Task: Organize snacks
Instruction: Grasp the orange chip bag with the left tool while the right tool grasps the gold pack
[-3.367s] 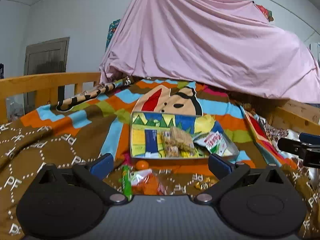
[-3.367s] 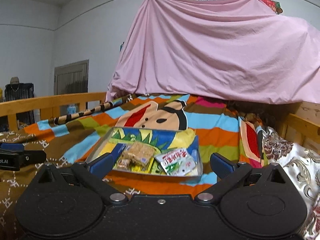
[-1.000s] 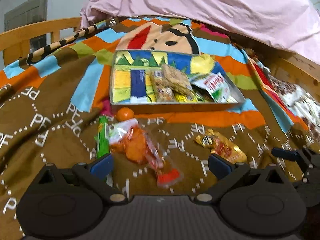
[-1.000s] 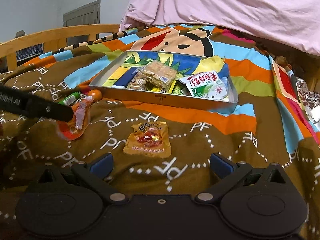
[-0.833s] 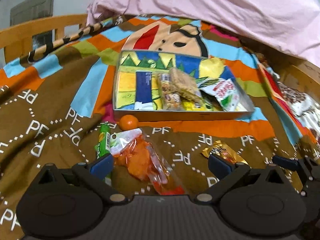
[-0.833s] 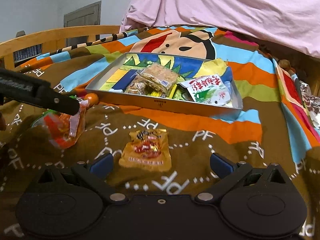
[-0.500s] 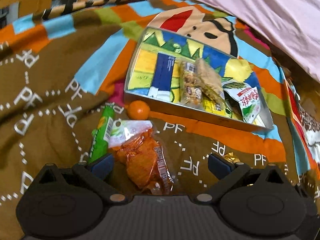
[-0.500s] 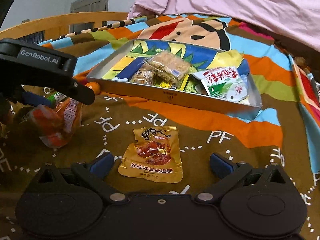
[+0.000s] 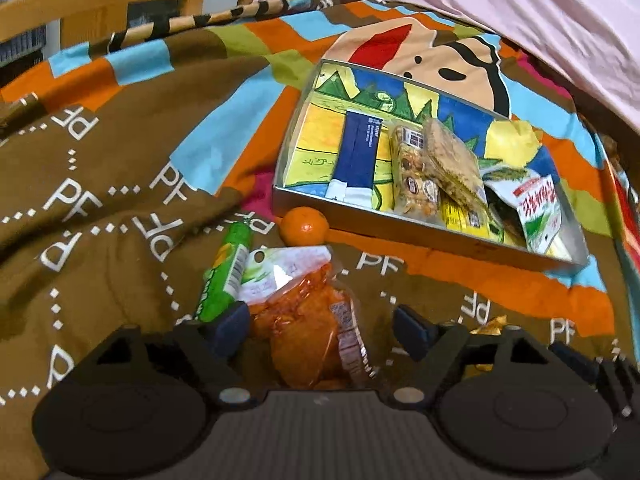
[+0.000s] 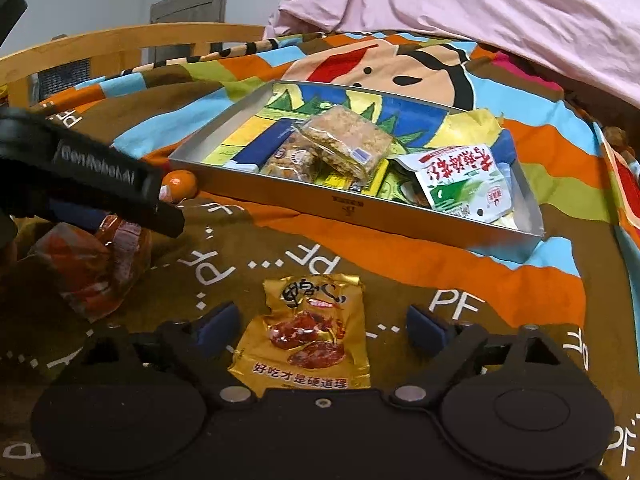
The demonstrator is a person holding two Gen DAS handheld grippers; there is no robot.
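A shallow metal tray (image 9: 420, 236) (image 10: 360, 216) with several snack packets lies on the patterned blanket. My left gripper (image 9: 322, 326) is open around an orange snack bag (image 9: 308, 332), which lies on the blanket between its fingers; the bag also shows in the right wrist view (image 10: 92, 268). A green packet (image 9: 226, 272) and a small orange fruit (image 9: 304, 227) lie beside it. My right gripper (image 10: 320, 326) is open over a gold snack pouch (image 10: 308, 336), which lies flat between its fingers. The left gripper's body (image 10: 100, 184) shows at the left of the right wrist view.
A wooden bed rail (image 9: 120, 4) runs along the far left. A pink sheet (image 10: 480, 12) hangs behind the tray. A gold pouch corner (image 9: 490, 326) peeks behind my left gripper's right finger. The blanket (image 9: 100, 200) is soft and wrinkled.
Both grippers have moved down and forward toward the blanket. The orange bag now sits between my left fingers, and the gold pouch between my right fingers.
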